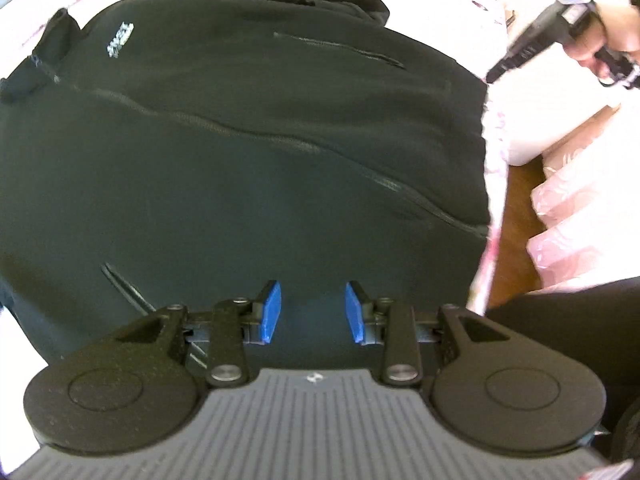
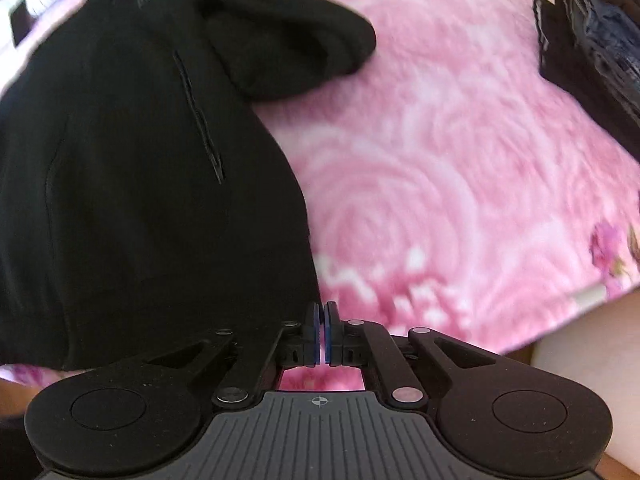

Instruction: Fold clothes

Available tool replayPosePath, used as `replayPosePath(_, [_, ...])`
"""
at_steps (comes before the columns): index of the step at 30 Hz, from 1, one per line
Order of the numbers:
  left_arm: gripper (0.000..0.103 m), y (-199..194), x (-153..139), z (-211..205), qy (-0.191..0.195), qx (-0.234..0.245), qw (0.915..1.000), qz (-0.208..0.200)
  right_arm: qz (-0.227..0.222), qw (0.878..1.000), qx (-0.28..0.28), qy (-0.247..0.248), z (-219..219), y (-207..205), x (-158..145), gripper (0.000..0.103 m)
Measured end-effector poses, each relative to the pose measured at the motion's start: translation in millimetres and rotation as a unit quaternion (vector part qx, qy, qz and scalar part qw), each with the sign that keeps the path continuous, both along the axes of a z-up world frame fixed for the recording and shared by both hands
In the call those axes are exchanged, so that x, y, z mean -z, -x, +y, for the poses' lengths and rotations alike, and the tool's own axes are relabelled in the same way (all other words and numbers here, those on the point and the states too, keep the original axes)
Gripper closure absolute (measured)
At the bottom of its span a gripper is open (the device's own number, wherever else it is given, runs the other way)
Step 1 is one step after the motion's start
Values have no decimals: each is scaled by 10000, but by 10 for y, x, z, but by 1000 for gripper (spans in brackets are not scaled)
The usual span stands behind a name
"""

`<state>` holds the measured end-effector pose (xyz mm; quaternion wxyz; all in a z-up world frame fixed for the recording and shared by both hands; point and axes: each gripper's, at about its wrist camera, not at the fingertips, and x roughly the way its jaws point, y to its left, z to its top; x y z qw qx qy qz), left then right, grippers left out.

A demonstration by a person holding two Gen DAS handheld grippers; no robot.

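Note:
A black zip jacket lies spread on a pink floral bedspread, with a white logo near its collar and a sleeve folded over at the far side. My left gripper is open, its blue pads apart, just above the jacket's lower part. My right gripper is shut with nothing between its pads, over the bedspread just right of the jacket's edge. The right gripper's body also shows in the left wrist view at the upper right, held in a hand.
A stack of folded dark clothes sits at the far right of the bed. The bed's edge runs down the right side, with wooden floor and pink plastic bags beyond it.

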<state>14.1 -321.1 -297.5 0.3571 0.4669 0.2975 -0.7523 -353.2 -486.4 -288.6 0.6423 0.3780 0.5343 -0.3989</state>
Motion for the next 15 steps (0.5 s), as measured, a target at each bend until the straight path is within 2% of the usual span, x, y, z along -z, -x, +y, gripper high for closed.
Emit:
replayPosePath(4, [73, 50, -22, -225, 158, 57, 9998, 55, -391, 9975, 249, 542, -265, 14, -243, 100])
replayPosePath(6, [73, 247, -58, -375, 262, 27, 9996, 43, -598, 9941, 370, 825, -405, 17, -367, 76])
replayPosePath(7, [73, 345, -76, -450, 314, 12, 9995, 37, -702, 9919, 430, 966, -475, 19, -429, 42])
replayPosePath(8, [73, 444, -94, -526, 366, -3, 9993, 31, -805, 9894, 490, 1107, -545, 21, -491, 24])
replayPosePath(13, [68, 936, -184, -901, 626, -77, 9980, 0, -1685, 9801, 533, 905, -1142, 3, -161, 24])
replayPosePath(15, [67, 1133, -220, -1052, 730, -107, 9973, -12, -1747, 9801, 434, 836, -1414, -32, 56, 24])
